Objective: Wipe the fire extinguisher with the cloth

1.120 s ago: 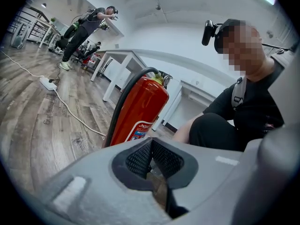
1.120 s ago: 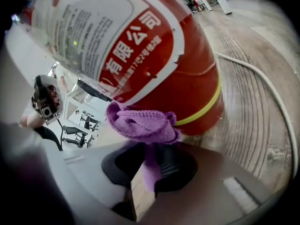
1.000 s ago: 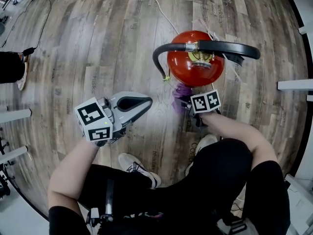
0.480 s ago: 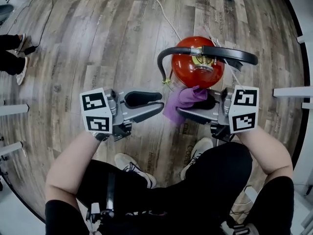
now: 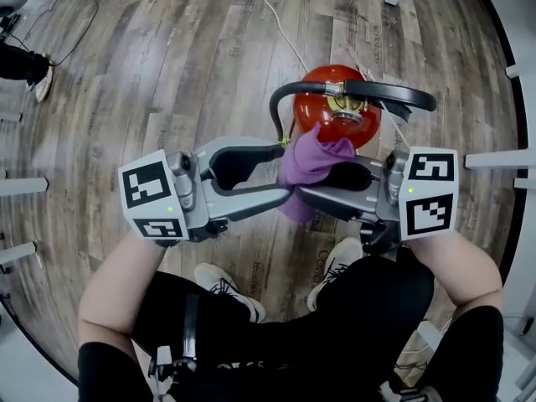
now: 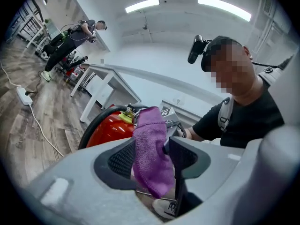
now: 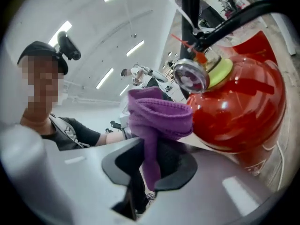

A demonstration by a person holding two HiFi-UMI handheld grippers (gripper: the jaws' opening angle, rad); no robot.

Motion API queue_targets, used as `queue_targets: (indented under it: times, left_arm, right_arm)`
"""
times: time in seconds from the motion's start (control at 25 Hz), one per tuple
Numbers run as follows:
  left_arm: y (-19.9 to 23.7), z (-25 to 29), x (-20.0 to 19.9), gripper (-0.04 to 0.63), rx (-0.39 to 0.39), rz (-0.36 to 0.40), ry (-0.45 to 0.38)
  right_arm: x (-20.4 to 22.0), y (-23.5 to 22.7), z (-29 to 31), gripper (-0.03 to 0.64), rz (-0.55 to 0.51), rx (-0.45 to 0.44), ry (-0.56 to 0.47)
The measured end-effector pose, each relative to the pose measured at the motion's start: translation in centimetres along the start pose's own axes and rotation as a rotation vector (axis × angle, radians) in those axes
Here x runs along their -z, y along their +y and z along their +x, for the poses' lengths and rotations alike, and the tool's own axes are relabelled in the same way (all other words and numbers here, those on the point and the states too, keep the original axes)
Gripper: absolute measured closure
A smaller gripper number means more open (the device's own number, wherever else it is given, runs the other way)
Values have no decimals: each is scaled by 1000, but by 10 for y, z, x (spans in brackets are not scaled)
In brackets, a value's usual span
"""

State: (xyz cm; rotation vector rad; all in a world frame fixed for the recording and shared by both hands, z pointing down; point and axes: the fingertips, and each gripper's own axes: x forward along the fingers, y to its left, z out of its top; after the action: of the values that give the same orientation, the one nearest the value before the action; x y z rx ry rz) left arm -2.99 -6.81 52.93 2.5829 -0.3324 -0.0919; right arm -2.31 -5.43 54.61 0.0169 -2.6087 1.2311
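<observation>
Even, bright indoor light is supplied by ceiling strips (image 6: 143,4), which are blown out to white in both gripper views. Soft, faint shadows are cast on the wooden floor (image 5: 167,74). Specular highlights are seen on the red fire extinguisher (image 7: 243,107). Strong fisheye bending and dark corner vignetting are produced throughout; the closest foreground is rendered slightly soft
</observation>
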Motion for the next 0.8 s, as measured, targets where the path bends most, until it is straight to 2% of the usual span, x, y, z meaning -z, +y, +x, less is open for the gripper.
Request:
queue_targets:
  times: [0.12, 0.24, 0.36, 0.44, 0.56, 0.72, 0.8]
  left_arm:
    - [-6, -1, -9, 365, 3, 24, -4]
    - [-10, 8, -10, 364, -22, 40, -3]
    - [-7, 11, -7, 365, -52, 38, 15]
    - [-7, 11, -5, 365, -27, -10, 17]
    - [-6, 10, -11, 365, 22, -118, -31]
    - [-7, 13, -12, 369, -11, -25, -10]
    - [-9, 13, -14, 376, -11, -24, -16]
  right_arm:
    - [-10, 7, 2, 546, -9, -2, -29]
    - [-10, 7, 5, 546, -124, 78, -2]
    - [-9, 0, 4, 546, -187, 159, 19]
    - [-7, -1, 5, 546, -243, 183, 38]
    - [-4, 5, 9, 545, -344, 200, 67]
    - [-4, 6, 12, 543, -352, 211, 75]
    - [-5, 8, 12, 543, -343, 209, 69]
